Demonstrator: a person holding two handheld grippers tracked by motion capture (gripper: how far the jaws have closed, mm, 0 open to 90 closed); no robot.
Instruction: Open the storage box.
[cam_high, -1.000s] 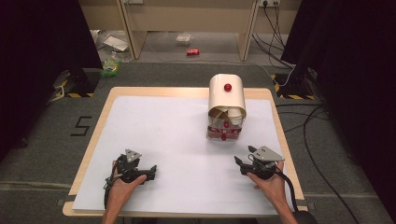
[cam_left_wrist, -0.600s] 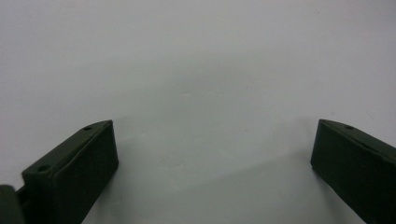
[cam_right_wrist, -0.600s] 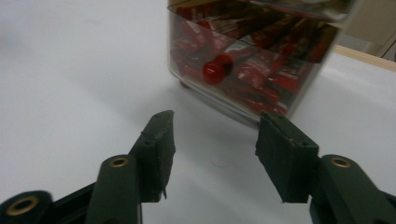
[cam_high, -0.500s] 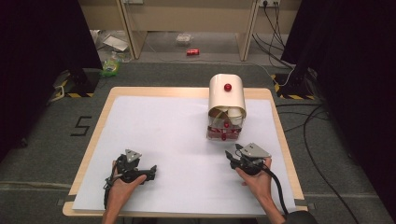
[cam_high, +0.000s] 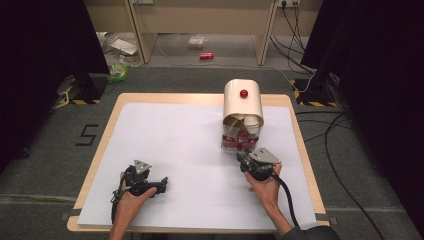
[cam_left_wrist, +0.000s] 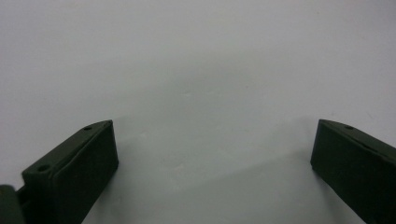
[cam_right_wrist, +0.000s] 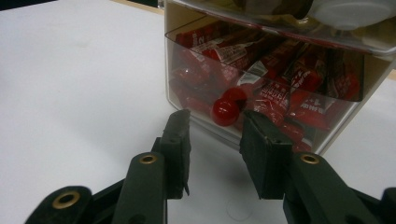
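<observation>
Jaws of right gripper (cam_right_wrist: 212, 135) are narrowing on the red knob (cam_right_wrist: 226, 112) of the clear drawer (cam_right_wrist: 261, 93), not yet gripping; drawer, full of red packets (cam_right_wrist: 280, 88), is sitting shut under the box (cam_high: 242, 102). Left gripper (cam_high: 162, 184) is idling wide on the counter (cam_high: 115, 115). Pull is pending.

Wooden table (cam_high: 111, 131), white sheet (cam_high: 170, 145) covering it, cream-lidded clear container (cam_high: 242, 117) on sheet
</observation>
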